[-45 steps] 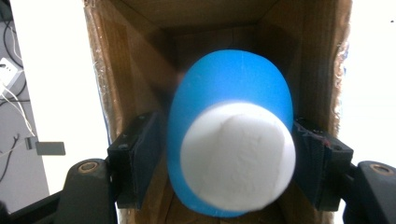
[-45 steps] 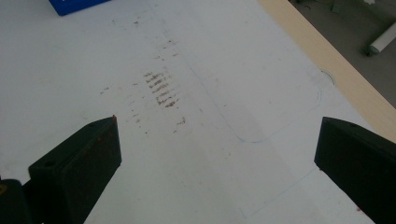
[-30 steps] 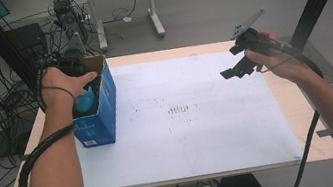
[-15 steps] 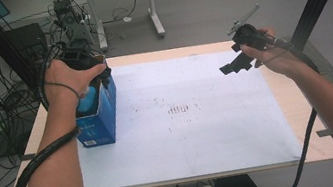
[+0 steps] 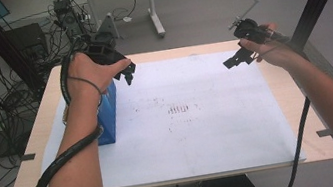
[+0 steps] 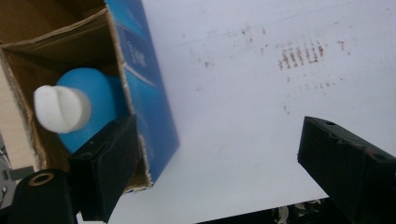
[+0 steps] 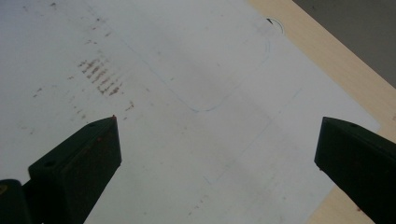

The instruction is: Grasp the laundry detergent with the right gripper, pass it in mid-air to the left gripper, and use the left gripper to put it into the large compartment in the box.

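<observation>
We find the bottle (image 6: 91, 105), blue with a white cap (image 6: 61, 108), standing inside the open box (image 6: 140, 79). The box is blue outside and brown cardboard inside, and it stands upright at the left edge of the white sheet (image 5: 199, 118) that covers most of the worktop (image 5: 288, 89). In the high view the box (image 5: 108, 114) is partly hidden behind the person's left forearm.

The left gripper (image 5: 121, 74) hangs above and just to the right of the box top. Its jaws have just been opening; they stand wide apart and we see nothing between them. In the left gripper view one jaw shows in front of the box's near corner and the other over bare sheet; the bottle lies beyond the jaws, not in their grip.

The right gripper (image 5: 234, 60) is held above the right far part of the sheet, well apart from the box. Its jaws are spread wide and empty, with sheet and a strip of worktop edge beneath them.

We note a patch of dark smudges (image 5: 182, 108) near the middle of the sheet, and faint blue pen lines in the right gripper view. Cables lie on the floor left of the worktop.
</observation>
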The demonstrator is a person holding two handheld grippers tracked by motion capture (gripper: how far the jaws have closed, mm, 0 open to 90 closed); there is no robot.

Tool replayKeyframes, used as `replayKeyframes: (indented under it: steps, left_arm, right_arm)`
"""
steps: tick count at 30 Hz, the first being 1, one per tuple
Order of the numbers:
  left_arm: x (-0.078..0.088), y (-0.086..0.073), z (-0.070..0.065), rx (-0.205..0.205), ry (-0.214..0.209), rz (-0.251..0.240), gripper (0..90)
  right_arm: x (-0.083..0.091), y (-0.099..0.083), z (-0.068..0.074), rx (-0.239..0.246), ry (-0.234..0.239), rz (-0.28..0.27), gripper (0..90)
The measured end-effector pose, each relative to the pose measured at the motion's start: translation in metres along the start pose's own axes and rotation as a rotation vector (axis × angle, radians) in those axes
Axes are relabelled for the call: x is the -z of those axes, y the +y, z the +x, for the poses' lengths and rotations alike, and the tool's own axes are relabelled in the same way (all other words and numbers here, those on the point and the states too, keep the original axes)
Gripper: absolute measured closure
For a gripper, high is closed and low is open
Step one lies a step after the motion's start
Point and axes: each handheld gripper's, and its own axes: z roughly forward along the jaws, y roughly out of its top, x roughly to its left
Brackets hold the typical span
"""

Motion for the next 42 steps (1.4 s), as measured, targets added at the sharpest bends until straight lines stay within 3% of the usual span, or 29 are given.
replayKeyframes:
  steps: [8, 15, 31, 42]
  left_arm:
    - [0.002, 0.009, -0.027, -0.041, -0.021, 0.007, 13.3]
    - [0.005, 0.014, -0.044, -0.057, -0.041, -0.015, 13.0]
    - [0.003, 0.01, -0.048, -0.066, -0.045, -0.008, 13.2]
    - [0.002, 0.008, -0.046, -0.064, -0.044, -0.009, 13.3]
  right_arm:
    - [-0.004, 0.001, -0.014, -0.066, -0.037, 0.037, 0.3]
    - [-0.003, 0.008, -0.013, -0.067, -0.061, 0.049, 0.3]
    - [0.009, 0.014, -0.009, -0.054, -0.086, 0.045, 0.3]
    - [0.006, 0.018, -0.005, -0.049, -0.088, 0.052, 0.3]
